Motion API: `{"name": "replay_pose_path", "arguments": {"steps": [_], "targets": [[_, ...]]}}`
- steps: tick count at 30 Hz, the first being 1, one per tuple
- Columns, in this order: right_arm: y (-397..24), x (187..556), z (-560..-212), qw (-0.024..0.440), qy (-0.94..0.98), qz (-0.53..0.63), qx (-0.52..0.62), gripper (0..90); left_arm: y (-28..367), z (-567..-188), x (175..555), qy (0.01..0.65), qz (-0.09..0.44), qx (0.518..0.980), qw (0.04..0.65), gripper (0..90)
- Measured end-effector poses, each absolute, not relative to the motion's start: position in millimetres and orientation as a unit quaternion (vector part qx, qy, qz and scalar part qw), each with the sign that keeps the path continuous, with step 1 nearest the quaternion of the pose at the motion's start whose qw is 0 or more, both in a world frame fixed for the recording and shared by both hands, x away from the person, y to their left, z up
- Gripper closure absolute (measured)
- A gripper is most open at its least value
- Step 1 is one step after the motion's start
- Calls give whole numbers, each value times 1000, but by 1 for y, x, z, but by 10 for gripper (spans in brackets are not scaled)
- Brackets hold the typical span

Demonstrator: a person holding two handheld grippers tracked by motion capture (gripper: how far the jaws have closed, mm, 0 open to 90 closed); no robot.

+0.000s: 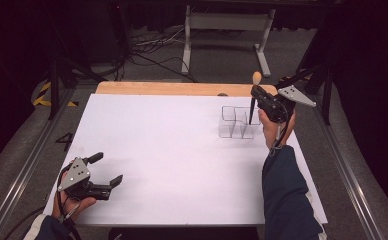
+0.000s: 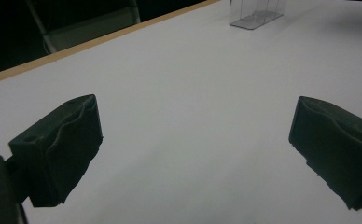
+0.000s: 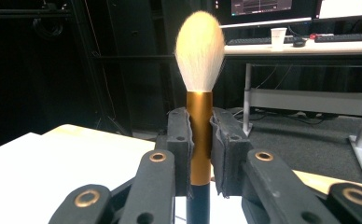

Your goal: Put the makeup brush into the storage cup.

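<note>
Two grippers work over the white worktop (image 1: 172, 160). At the far right, the right gripper (image 3: 200, 154) pinches a makeup brush (image 3: 200, 93) by its copper ferrule, bristles up, its dark handle reaching down into a clear compartmented organizer (image 1: 238, 122). The left gripper (image 1: 109, 170), jaws spread, rests near the front left corner.

I've got a white table (image 1: 172, 150) w/ a wood edge (image 1: 157, 88) on its far side. Past the right gripper (image 1: 254, 94), in the bg: desk w/ white legs (image 3: 305, 100), monitors (image 3: 263, 9), paper cup (image 3: 278, 35), keyboard (image 3: 254, 41). Well fwd of the left gripper (image 1: 108, 168): loose floor cables (image 1: 152, 47), yellow-black tape (image 1: 44, 95).
</note>
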State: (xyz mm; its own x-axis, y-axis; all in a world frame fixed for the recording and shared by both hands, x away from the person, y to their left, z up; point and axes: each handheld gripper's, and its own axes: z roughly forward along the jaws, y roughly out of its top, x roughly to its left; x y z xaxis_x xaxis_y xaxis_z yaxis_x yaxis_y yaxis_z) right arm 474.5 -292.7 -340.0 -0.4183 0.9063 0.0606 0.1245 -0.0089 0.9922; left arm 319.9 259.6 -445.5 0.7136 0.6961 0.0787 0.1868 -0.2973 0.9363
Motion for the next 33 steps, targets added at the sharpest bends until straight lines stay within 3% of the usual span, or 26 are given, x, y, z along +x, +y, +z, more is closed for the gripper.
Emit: {"name": "replay_pose_path", "arguments": {"steps": [33], "targets": [[-302,464,-364,329,610,575,435,793,257,-447,321,287,249,770,513,34]]}}
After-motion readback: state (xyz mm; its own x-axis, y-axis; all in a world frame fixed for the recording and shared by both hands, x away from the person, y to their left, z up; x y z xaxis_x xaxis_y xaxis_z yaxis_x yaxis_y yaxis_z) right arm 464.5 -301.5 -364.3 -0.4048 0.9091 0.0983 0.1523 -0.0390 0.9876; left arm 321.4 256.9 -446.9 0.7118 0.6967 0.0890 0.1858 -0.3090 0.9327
